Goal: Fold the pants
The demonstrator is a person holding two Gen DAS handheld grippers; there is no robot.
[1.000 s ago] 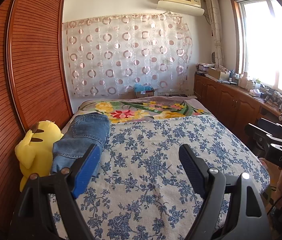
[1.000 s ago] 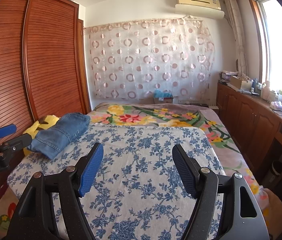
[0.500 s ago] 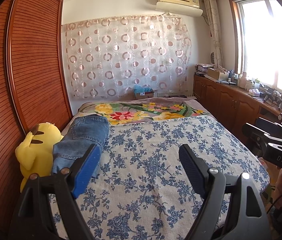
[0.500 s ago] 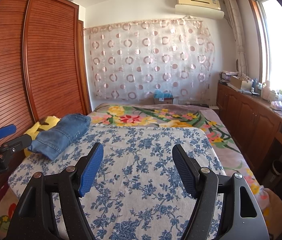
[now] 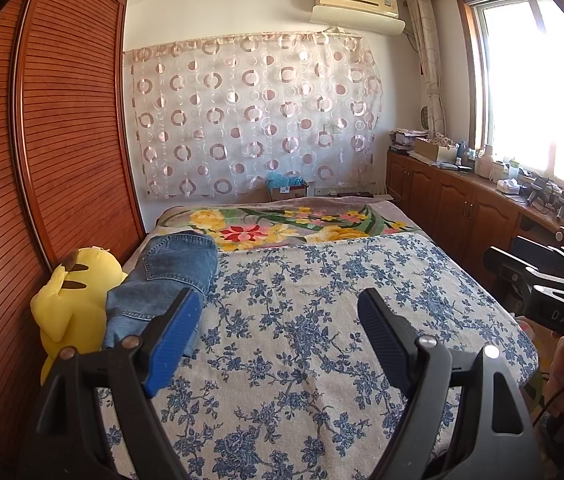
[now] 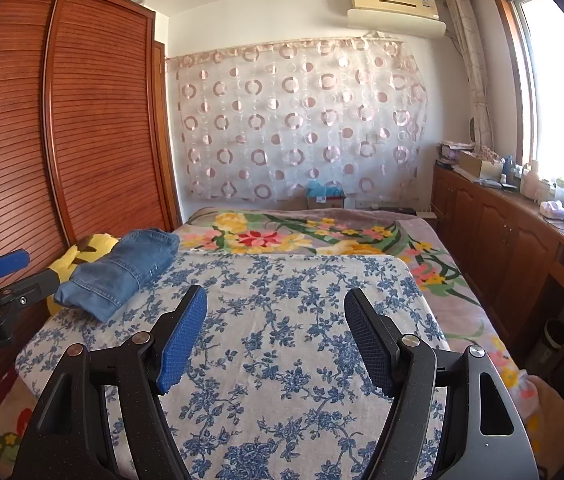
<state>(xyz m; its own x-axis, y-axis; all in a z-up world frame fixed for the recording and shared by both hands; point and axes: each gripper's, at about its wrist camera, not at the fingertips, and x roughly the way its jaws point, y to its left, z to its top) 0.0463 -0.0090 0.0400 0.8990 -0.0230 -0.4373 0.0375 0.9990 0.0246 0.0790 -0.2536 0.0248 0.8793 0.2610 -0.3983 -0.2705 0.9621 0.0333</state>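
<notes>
Left tool (image 5: 278, 324) and right tool (image 6: 276, 326) hover spread, tilted slightly down over the bed (image 6: 282, 360).

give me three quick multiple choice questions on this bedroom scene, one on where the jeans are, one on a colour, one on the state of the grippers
1. Where do the jeans lie?
A. folded on the bed's left side, next to the plush toy
B. hanging on the wardrobe door
C. on the window counter

2. What colour is the plush toy?
A. red
B. yellow
C. green

3. How do the left gripper and right gripper stand?
A. both clamped on the jeans
B. one open, one shut
C. both open, holding nothing

Answers:
1 A, the denim bundle rests on the floral bedspread by the toy.
2 B, its body is bright yellow.
3 C, only bedspread shows between each pair of pads.
</notes>
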